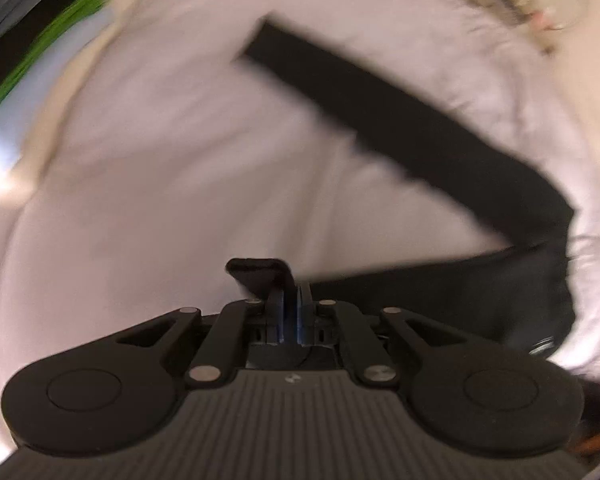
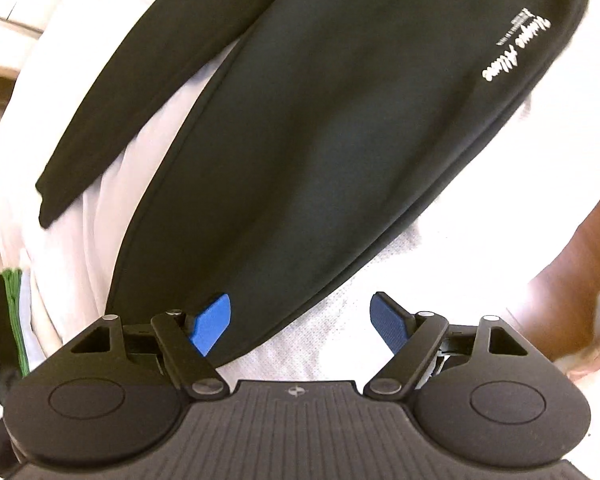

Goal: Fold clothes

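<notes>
A black garment [image 2: 320, 120] with small white lettering lies on a white cloth-covered surface [image 2: 340, 344]. In the left wrist view, which is motion-blurred, it shows as a long black strip [image 1: 400, 120] running to the right. My left gripper [image 1: 290, 292] is shut on a corner of the black garment [image 1: 260, 272]. My right gripper [image 2: 300, 324] is open, its blue pads [image 2: 212, 328] apart over the garment's near edge, holding nothing.
A stack of folded clothes, grey, black and green [image 2: 8, 320], sits at the left edge of the right wrist view. A green and black item [image 1: 40, 40] shows at upper left in the left wrist view. Wooden floor [image 2: 572, 248] lies to the right.
</notes>
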{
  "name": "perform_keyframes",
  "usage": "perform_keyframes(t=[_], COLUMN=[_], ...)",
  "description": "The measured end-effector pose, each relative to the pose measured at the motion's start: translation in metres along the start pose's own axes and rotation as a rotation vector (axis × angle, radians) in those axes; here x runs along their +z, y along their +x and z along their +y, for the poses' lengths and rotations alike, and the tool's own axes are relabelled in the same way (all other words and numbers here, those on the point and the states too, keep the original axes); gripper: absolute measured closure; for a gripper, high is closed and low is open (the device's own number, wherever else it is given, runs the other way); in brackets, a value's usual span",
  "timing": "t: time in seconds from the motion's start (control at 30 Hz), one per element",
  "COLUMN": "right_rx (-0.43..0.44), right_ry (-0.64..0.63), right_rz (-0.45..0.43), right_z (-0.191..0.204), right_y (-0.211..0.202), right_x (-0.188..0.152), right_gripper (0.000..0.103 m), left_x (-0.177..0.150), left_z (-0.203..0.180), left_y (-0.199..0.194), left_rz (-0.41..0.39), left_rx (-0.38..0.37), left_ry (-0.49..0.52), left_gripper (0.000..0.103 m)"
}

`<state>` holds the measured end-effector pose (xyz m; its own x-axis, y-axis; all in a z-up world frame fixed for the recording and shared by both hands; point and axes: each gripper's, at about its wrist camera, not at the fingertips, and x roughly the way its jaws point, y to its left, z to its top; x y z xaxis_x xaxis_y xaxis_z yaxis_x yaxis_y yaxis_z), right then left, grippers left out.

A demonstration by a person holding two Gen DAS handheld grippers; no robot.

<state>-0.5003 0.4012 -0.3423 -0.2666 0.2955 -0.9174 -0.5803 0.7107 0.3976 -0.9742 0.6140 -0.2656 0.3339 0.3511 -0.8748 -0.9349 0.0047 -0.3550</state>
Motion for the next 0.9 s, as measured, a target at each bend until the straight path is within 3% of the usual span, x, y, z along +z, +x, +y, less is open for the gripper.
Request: perform_keyframes(t=[0.03, 0.1, 0.23, 0.37, 0.47, 0.53, 0.73, 0.77, 0.87, 0.9], right_rx=[0.000, 0.000, 0.007, 0.011, 0.000, -0.009, -0.030, -0.034, -0.047, -0.050], right_ry=[0.005, 0.010, -0.002, -0.003, 0.052, 0.074, 0.013, -0.001, -0.020, -0.018], right_rz=[-0.003, -0.006, -0.016, -0.035, -0.030, -0.019, 0.018, 0.020, 0.021, 0.020], right_z=[0.001, 0.005, -0.004, -0.015, -0.031, -0.039, -0.039, -0.040, -0.047, -0.051], right_y=[0.002, 0.006, -0.012, -0.025, -0.024, -0.021, -0.019, -0.020, -0.027, -0.030], right_x=[0.000, 0.000, -0.005, -0.006, -0.006, -0.008, -0.017, -0.018, -0.023, -0.024], right_gripper=[0.024, 0.024, 0.021, 0.016, 0.016, 0.016, 0.016, 0.015, 0.015, 0.015], left_x=[0.014, 0.043, 0.046, -0.003, -0.042, -0.058, -0.058, -0.056, -0.057, -0.063], left_z=[-0.008, -0.023, -0.007, 0.039, 0.065, 0.068, 0.041, 0.034, 0.021, 0.023], left_y=[0.005, 0.014, 0.022, 0.022, 0.020, 0.020, 0.046, 0.051, 0.055, 0.044], left_rz=[-0.013, -0.038, -0.012, 0.076, 0.112, 0.098, 0.056, 0.055, 0.048, 0.016], left_rx=[0.016, 0.049, 0.100, 0.078, -0.004, -0.055, -0.113, -0.106, -0.063, -0.046], left_ry=[-0.003, -0.008, -0.086, -0.250, -0.417, -0.476, -0.402, -0.371, -0.300, -0.296], left_gripper=[0.094, 0.060, 0.059, 0.059, 0.059, 0.058, 0.056, 0.058, 0.098, 0.098])
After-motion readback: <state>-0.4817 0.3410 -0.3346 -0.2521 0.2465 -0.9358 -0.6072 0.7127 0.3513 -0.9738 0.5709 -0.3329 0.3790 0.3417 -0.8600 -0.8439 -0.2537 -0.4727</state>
